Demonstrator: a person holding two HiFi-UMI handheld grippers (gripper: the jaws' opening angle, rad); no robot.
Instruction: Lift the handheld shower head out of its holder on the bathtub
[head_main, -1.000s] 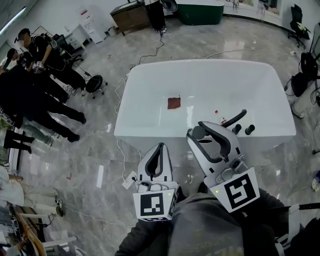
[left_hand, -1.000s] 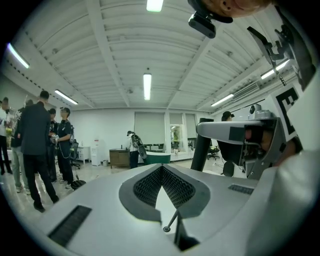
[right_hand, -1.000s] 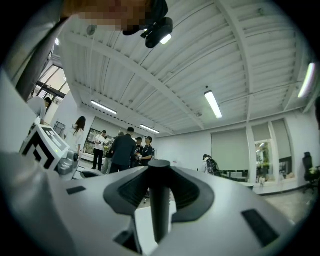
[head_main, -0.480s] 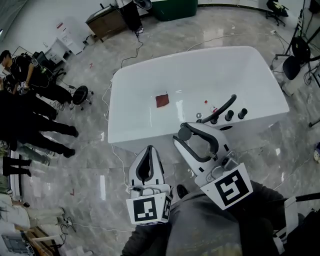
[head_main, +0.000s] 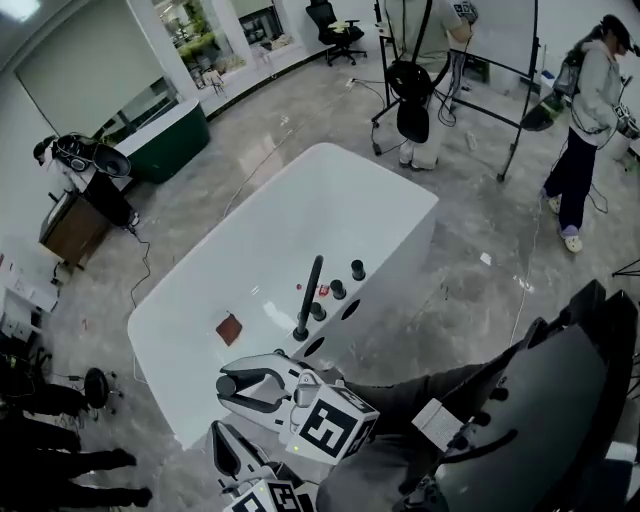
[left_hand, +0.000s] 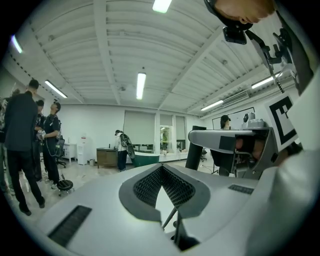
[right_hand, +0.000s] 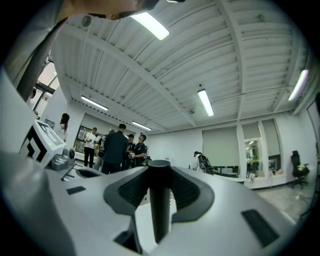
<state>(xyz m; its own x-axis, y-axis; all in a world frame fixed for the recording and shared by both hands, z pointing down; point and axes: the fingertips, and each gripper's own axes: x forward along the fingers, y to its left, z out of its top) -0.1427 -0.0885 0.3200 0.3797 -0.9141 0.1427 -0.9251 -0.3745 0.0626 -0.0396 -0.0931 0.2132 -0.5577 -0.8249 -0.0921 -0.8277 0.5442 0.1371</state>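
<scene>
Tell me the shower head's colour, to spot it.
Black. The handheld shower head shows best in the head view.

The bathtub lies ahead of both grippers, its long rim passing close by the right gripper. On that rim, near this gripper and to its right, the shower head stands upright in its holder. Three knobs sit in a row on the same rim, beyond the shower head. Inside the tub, just ahead of the right gripper, lies a flat patch. A short rod stands between that gripper's jaws, at their tips. The left gripper is just beside the right one, on its left. A group of people stands far off, ahead and to the left.
</scene>
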